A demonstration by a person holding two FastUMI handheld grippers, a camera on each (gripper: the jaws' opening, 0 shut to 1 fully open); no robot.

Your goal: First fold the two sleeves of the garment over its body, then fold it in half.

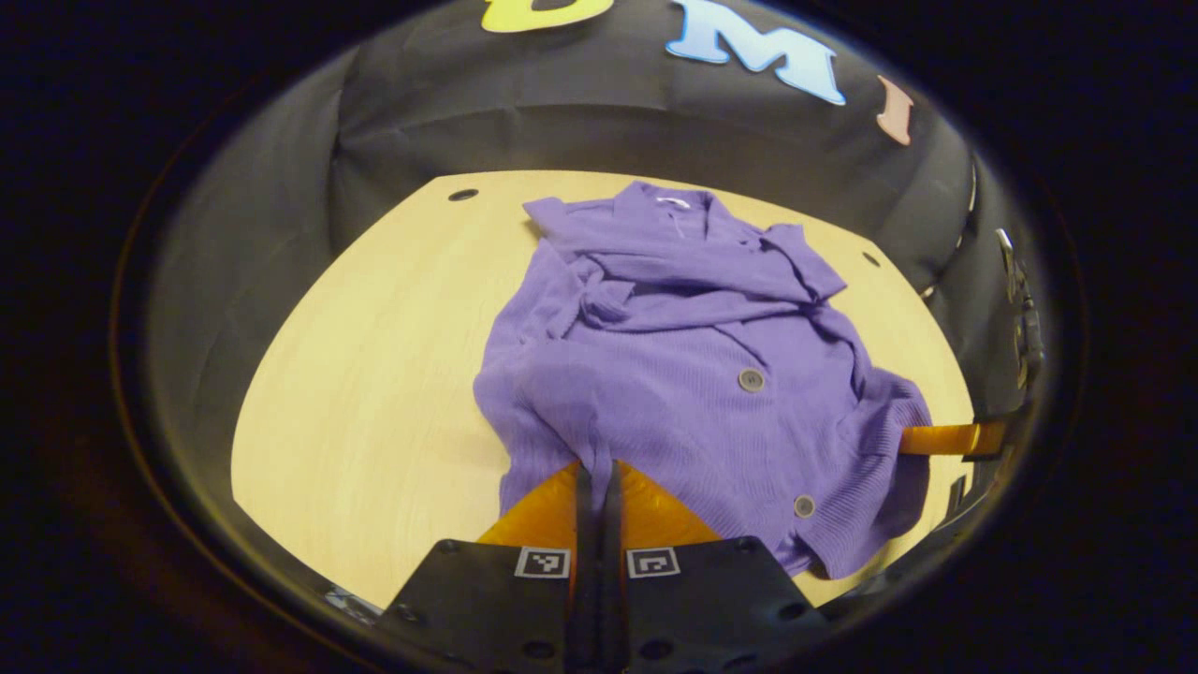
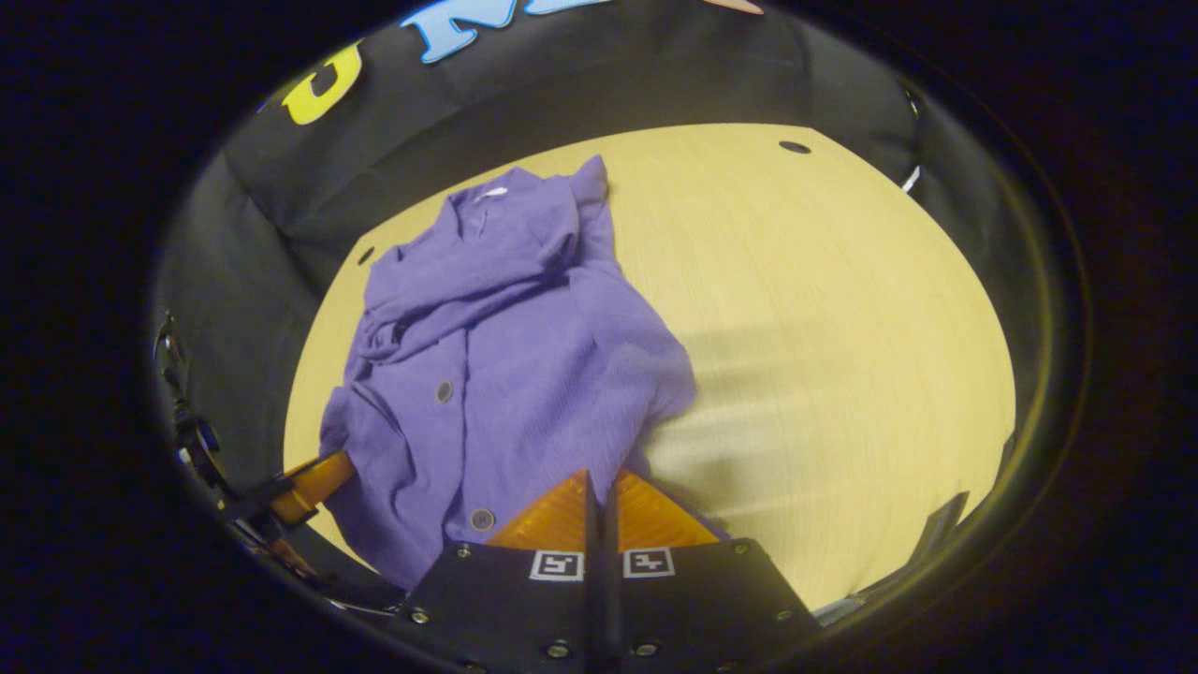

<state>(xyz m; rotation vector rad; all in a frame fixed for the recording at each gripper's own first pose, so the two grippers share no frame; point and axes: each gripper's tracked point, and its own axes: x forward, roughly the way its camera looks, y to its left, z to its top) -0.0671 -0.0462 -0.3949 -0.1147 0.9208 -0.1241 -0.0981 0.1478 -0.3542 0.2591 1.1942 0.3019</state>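
A purple button-front garment [image 1: 693, 374] lies on the wooden table [image 1: 374, 393], collar at the far end, both sleeves [image 1: 674, 281] crossed over its chest. In the left gripper view my left gripper [image 1: 597, 468] is shut, its tips pinching the near hem at the garment's left corner. The right gripper [image 1: 922, 438] reaches into the hem's other corner at the right. In the right gripper view my right gripper [image 2: 599, 479] is shut on the garment [image 2: 505, 356] at its near hem. There the left gripper [image 2: 328, 473] meets the cloth at the lower left.
Black cloth walls close off the far side and both ends of the table. Small round holes [image 1: 462, 195] mark its far corners. Bare tabletop [image 2: 824, 356] spreads to the right of the garment in the right gripper view.
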